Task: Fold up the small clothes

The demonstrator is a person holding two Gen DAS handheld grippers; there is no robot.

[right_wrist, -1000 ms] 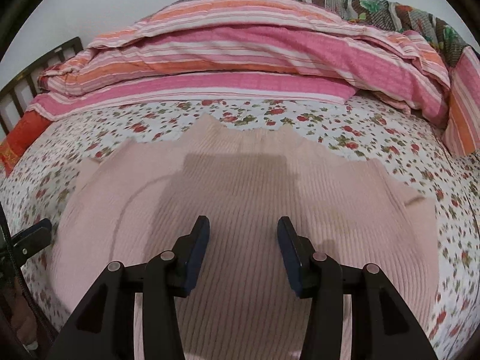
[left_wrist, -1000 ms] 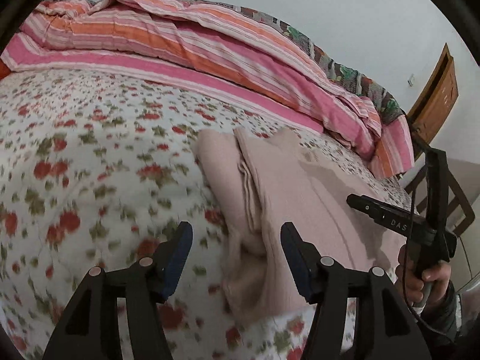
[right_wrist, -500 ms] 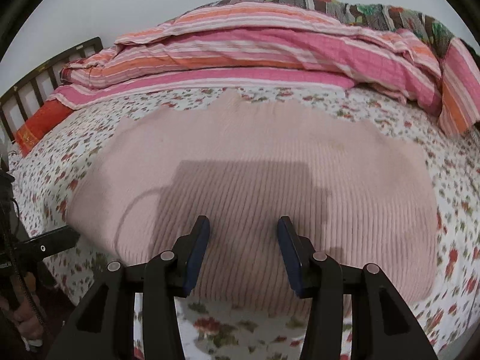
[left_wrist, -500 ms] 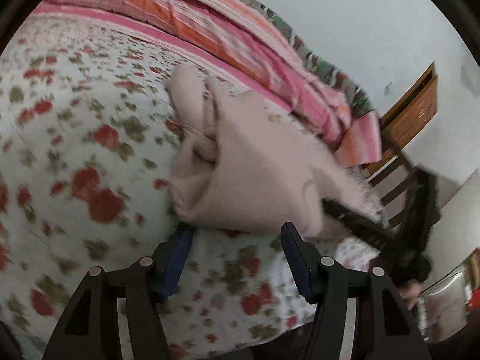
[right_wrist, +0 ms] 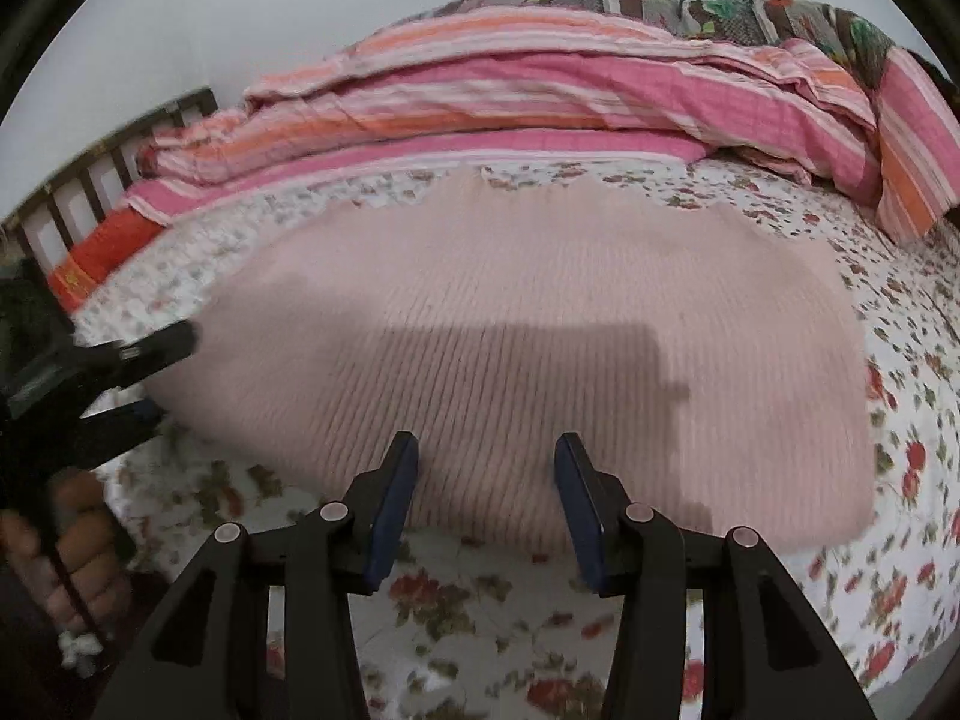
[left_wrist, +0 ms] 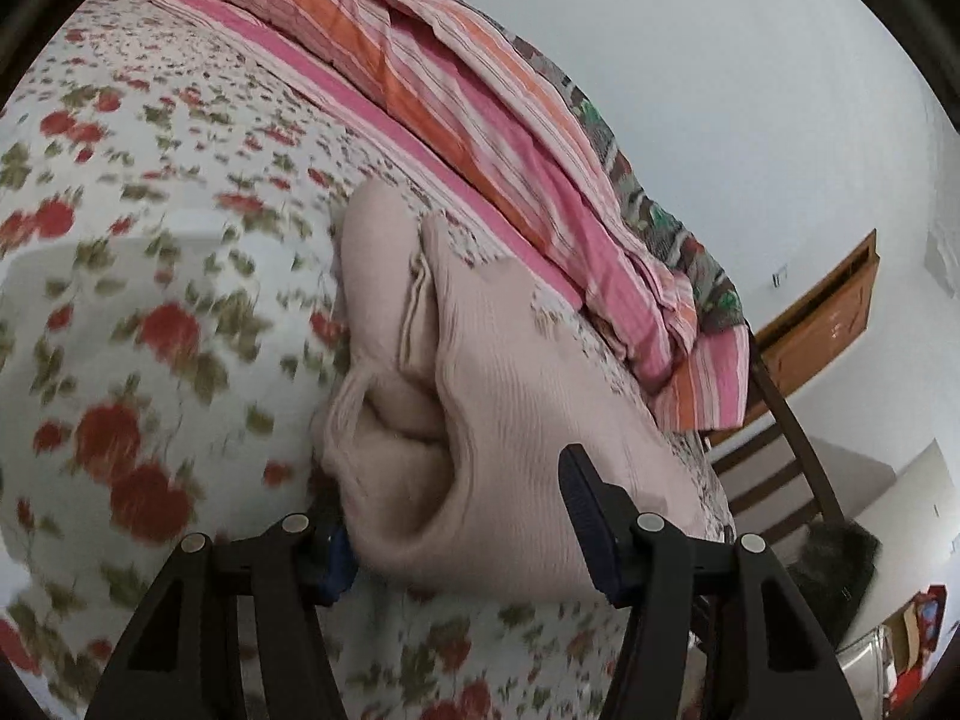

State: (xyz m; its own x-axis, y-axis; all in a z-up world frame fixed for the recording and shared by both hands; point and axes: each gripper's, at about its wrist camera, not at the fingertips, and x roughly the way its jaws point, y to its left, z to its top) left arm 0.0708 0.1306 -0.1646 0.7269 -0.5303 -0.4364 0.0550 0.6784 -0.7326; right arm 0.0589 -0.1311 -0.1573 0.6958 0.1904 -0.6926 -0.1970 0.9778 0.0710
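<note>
A folded pale pink ribbed knit garment [right_wrist: 540, 330] lies flat on the floral bedsheet [right_wrist: 480, 600]. In the left wrist view its thick left end [left_wrist: 510, 420] shows stacked layers. My left gripper [left_wrist: 456, 516] is open and straddles that end: one fingertip [left_wrist: 336, 558] is tucked at the garment's lower edge, the other fingertip [left_wrist: 585, 510] lies over its top. The right wrist view shows the same left gripper [right_wrist: 138, 384] at the garment's left edge, held by a hand [right_wrist: 66, 540]. My right gripper [right_wrist: 487, 450] hovers open over the garment's near edge with nothing between its fingers.
A pink and orange striped quilt [right_wrist: 540, 90] is bunched along the far side of the bed. A red pillow [right_wrist: 102, 252] and a wooden bed rail [right_wrist: 90, 180] are at the left. A wooden chair [left_wrist: 780, 450] stands past the bed's end.
My left gripper rolled and sank toward the garment's left end, which now sits between its fingers. My right gripper drew back from mid-garment to its near edge.
</note>
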